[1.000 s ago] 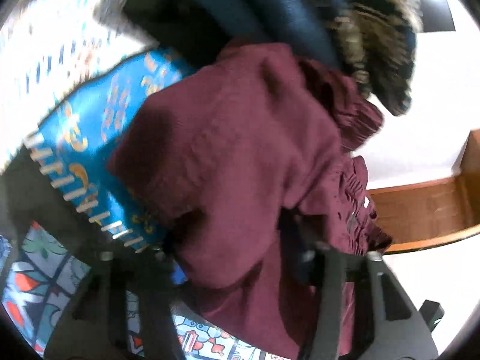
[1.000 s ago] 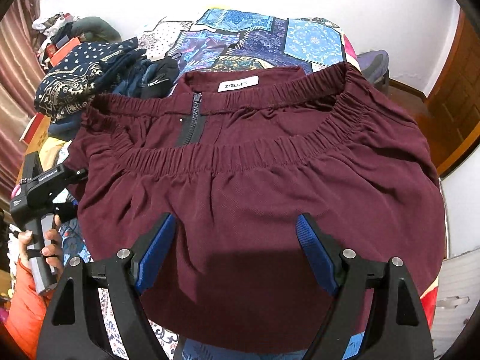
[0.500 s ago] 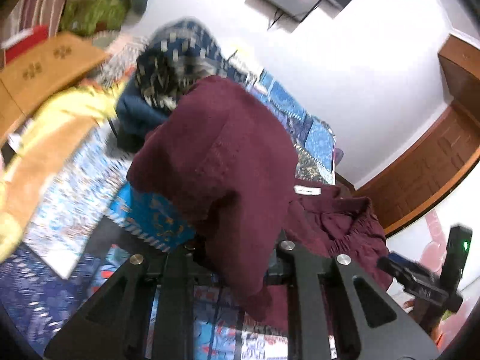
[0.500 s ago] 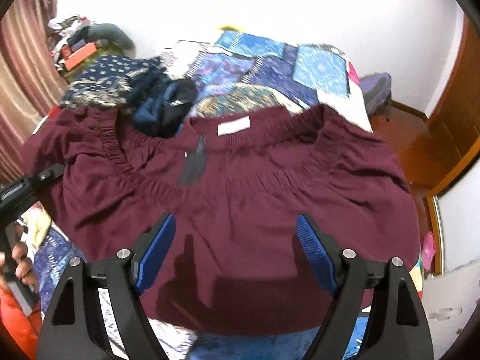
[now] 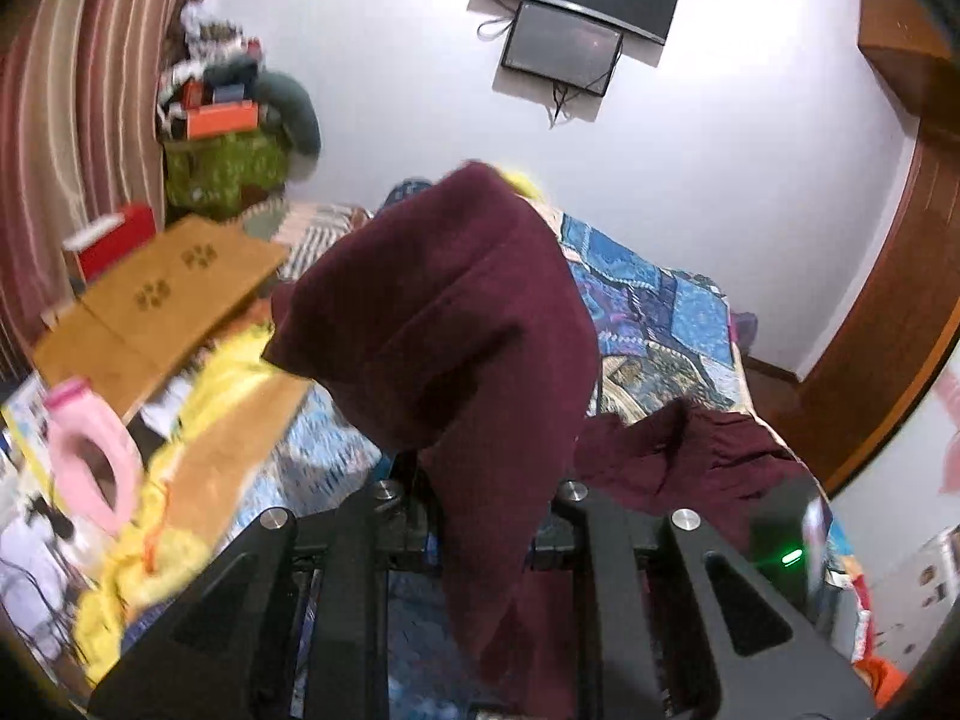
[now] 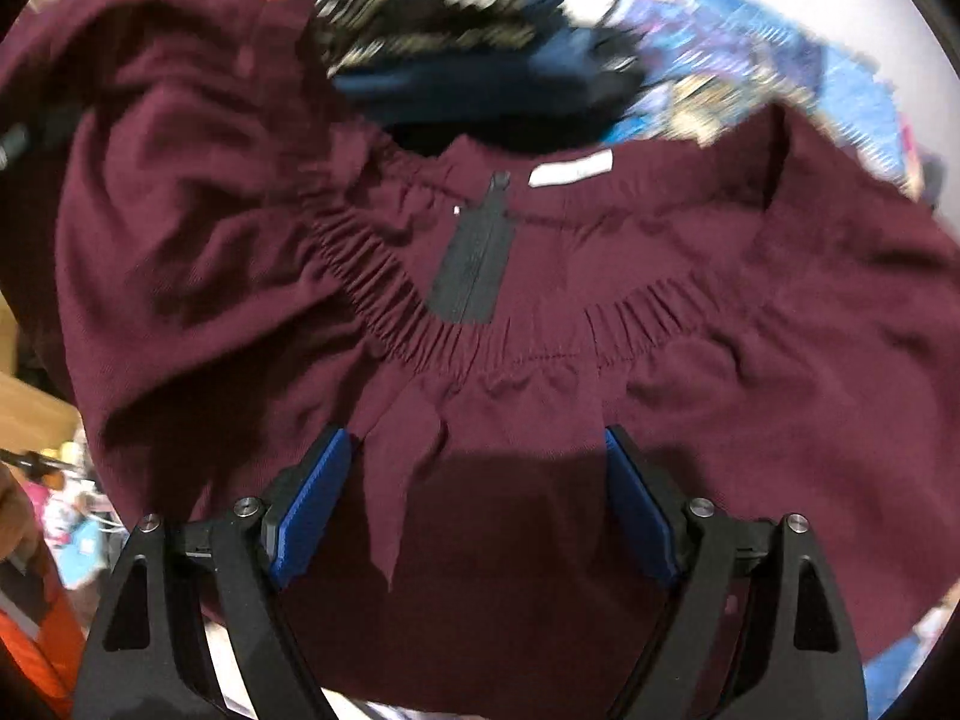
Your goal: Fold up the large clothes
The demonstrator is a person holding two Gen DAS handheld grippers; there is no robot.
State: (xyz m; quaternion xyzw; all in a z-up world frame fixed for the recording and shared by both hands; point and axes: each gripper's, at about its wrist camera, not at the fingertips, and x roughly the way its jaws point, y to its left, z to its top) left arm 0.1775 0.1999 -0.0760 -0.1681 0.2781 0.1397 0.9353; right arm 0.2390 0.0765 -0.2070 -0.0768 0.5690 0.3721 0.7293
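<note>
The maroon garment [image 5: 456,324] fills the frame centre, lifted over the patchwork quilt [image 5: 654,312]. To fold it well, I judge the raised edge should travel straight across, corners matched, before release. The left gripper [image 5: 474,498], lower centre, is clenched on a hanging fold. In the right view, the right gripper [image 6: 474,504] stands wide, released, above the elastic waistband [image 6: 384,300].

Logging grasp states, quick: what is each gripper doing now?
Left gripper: shut on the maroon garment, lifted.
Right gripper: open above the garment, gripping nothing.
</note>
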